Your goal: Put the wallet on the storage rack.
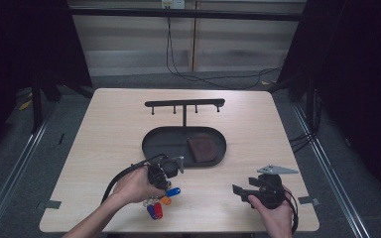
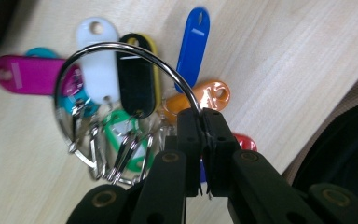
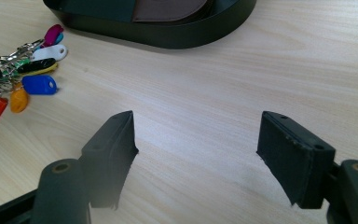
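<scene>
A pale wooden table (image 1: pixel 129 124) stands in a dim room, with grey floor on each side and a cable trailing over the floor behind it. Near the middle of the table sits a dark oval tray (image 1: pixel 158 141) with a low rim; a brown wallet (image 1: pixel 203 148) lies flat in its right half, while the left half shows bare tray floor. Behind the tray rises a black hook rack (image 1: pixel 184 103), a thin post carrying a crossbar with short pegs hanging under it. In front of the tray, toward the near left, lies the key ring (image 2: pixel 121 51), a large steel loop carrying small clips and coloured plastic tags, among them white, black, blue, orange, magenta, teal, green and red, fanned out on the wood. The left gripper (image 2: pixel 201 116) has its jaws closed tight on the wire of the ring, pinching it at the loop's right side, with the tags resting on the table just short of the tray's front rim. The right gripper (image 3: pixel 198 140) hovers over bare wood near the front right corner, its jaws wide apart with nothing between them. Open tabletop runs from there to the right edge and along the near edge.
</scene>
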